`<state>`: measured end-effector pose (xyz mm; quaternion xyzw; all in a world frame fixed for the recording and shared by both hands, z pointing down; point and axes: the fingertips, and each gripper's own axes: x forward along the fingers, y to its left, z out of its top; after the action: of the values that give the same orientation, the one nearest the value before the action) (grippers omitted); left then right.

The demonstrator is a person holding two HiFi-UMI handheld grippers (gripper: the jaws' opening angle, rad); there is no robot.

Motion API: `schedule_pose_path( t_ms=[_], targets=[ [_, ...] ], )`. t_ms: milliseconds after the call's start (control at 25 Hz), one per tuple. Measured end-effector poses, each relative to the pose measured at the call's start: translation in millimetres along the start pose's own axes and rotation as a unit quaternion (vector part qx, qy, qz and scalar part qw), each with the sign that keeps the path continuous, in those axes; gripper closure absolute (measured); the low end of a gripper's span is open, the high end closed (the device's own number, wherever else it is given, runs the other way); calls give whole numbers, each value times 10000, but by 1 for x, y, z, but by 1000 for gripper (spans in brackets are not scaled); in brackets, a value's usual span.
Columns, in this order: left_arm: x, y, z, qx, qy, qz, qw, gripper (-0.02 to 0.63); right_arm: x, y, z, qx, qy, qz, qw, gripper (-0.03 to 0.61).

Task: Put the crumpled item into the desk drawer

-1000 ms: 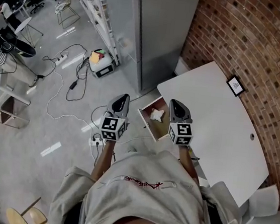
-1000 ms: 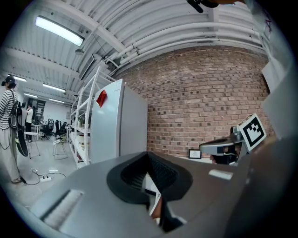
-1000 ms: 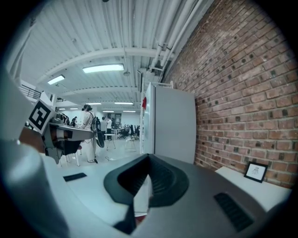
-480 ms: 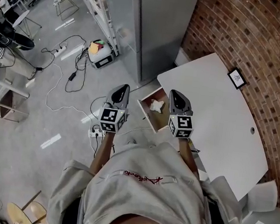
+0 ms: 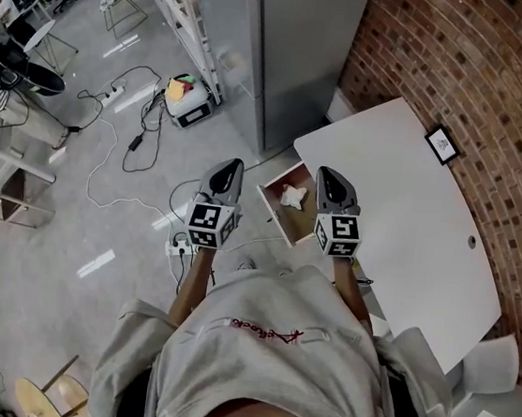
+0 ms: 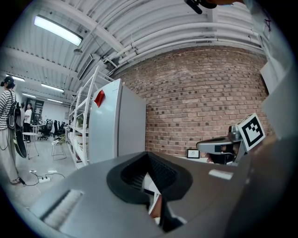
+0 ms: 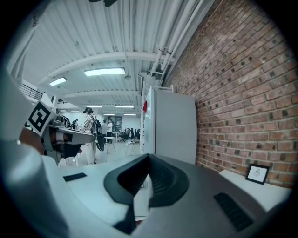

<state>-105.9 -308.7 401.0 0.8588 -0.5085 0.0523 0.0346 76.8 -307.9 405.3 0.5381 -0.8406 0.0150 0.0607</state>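
Note:
A crumpled white item point(image 5: 291, 195) lies inside the open wooden drawer point(image 5: 270, 215) that sticks out from the white desk point(image 5: 409, 231). My left gripper point(image 5: 232, 165) hovers to the left of the drawer, over the floor; its jaws are shut and empty. At the drawer's right side, over the desk's edge, my right gripper point(image 5: 329, 174) is held level, also shut with nothing in it. In the left gripper view the left gripper point(image 6: 150, 179) has its tips together, and the right gripper point(image 6: 216, 148) shows beside it. The right gripper point(image 7: 148, 179) looks the same in its own view.
A tall grey cabinet point(image 5: 300, 47) stands behind the drawer against the brick wall point(image 5: 468, 58). A small framed picture point(image 5: 441, 145) sits on the desk's far side. Cables point(image 5: 125, 158), a power strip point(image 5: 178, 249) and a small machine point(image 5: 182, 99) lie on the floor at the left.
Only the head view has shifted a little. Both grippers keep their places and stay shut, and the crumpled item stays in the drawer.

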Motion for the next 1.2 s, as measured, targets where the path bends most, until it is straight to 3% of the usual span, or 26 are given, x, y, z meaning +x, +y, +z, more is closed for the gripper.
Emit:
schedule_pose_path(
  t_ms=[1200],
  targets=[
    [2,-1,-2,29,12,-78,10000,606,3,3,-1,-22,93,17,10000,568]
  ],
)
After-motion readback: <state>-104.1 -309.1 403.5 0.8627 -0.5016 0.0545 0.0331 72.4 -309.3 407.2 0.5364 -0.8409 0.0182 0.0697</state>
